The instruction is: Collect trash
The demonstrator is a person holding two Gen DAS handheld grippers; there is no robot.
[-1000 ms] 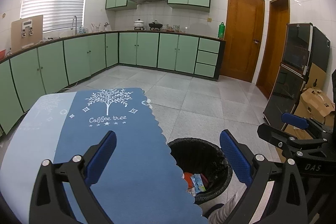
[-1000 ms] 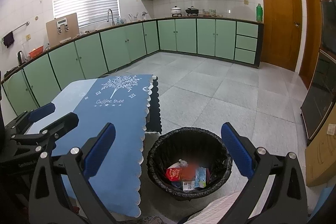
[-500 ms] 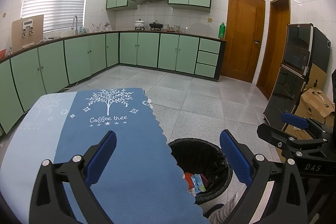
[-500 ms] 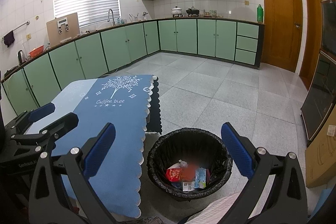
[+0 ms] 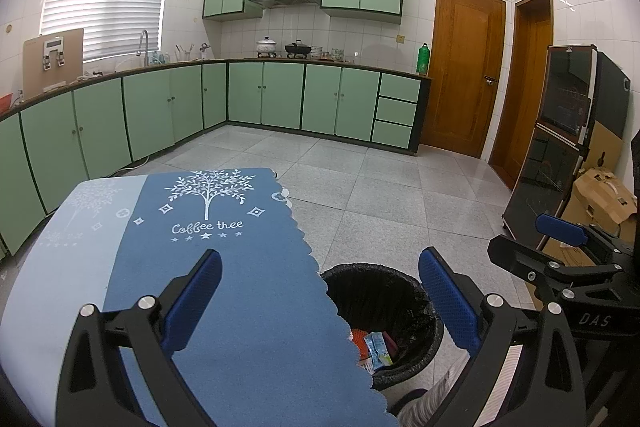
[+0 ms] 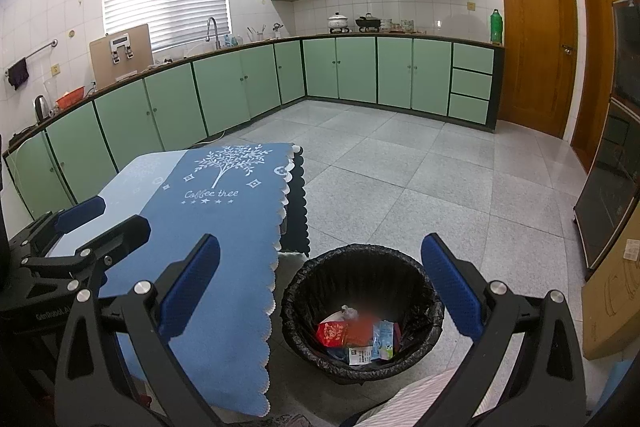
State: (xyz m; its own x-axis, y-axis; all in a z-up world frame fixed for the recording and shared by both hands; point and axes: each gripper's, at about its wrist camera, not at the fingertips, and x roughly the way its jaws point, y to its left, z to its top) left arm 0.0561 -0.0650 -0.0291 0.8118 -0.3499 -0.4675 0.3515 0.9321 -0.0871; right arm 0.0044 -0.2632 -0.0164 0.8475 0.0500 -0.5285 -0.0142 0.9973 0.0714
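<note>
Both grippers, left (image 5: 320, 297) and right (image 6: 320, 285), are held wide open and empty above the blue tablecloth (image 5: 248, 291); wrappers (image 6: 356, 337) are seen inside the black bin (image 6: 362, 307) beside the table

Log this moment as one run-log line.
left gripper: open, empty | right gripper: open, empty | bin: wrappers inside | tablecloth: no trash seen

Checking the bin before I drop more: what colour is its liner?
Black liner, seen best in the right wrist view.
</note>
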